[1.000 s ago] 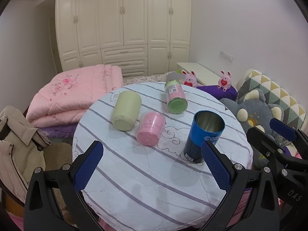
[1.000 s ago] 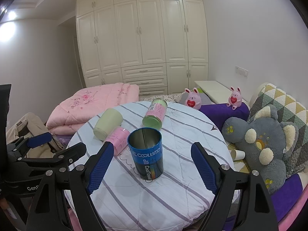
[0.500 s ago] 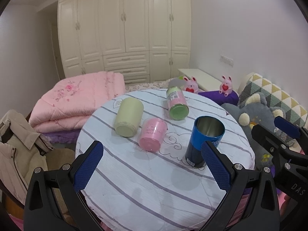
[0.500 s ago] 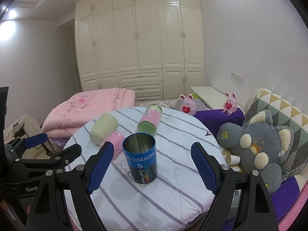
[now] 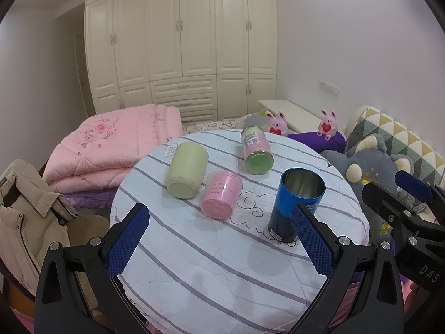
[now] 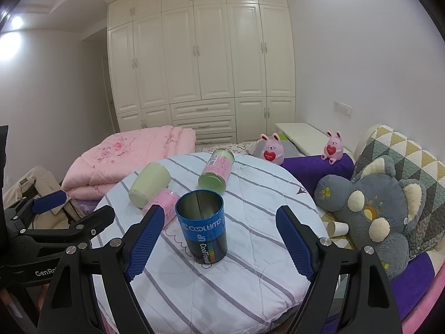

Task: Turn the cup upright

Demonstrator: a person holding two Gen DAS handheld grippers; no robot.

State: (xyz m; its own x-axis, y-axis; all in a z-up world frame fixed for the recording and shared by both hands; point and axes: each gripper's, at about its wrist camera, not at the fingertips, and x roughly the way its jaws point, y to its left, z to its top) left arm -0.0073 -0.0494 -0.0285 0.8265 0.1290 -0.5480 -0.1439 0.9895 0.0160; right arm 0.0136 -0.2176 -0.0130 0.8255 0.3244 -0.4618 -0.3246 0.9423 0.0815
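A blue tin cup (image 5: 297, 203) stands upright, open end up, on the round striped table (image 5: 217, 267); it also shows in the right wrist view (image 6: 203, 228). A pale green cup (image 5: 186, 174), a pink cup (image 5: 221, 194) and a pink-and-green can (image 5: 256, 150) lie on their sides behind it. My left gripper (image 5: 219, 239) is open and empty, back from the table's near edge. My right gripper (image 6: 217, 239) is open and empty, its fingers apart on either side of the blue cup, nearer to me than it.
A folded pink quilt (image 5: 111, 144) lies behind the table on the left, with a beige jacket (image 5: 25, 208) nearer. A grey plush toy (image 6: 372, 208), patterned cushions and two pink bunny toys (image 6: 271, 153) are on the right. White wardrobes (image 6: 200, 55) fill the back wall.
Both grippers have drawn back and up from the table, so the cups look smaller and farther. The blue cup stays upright where it stood.
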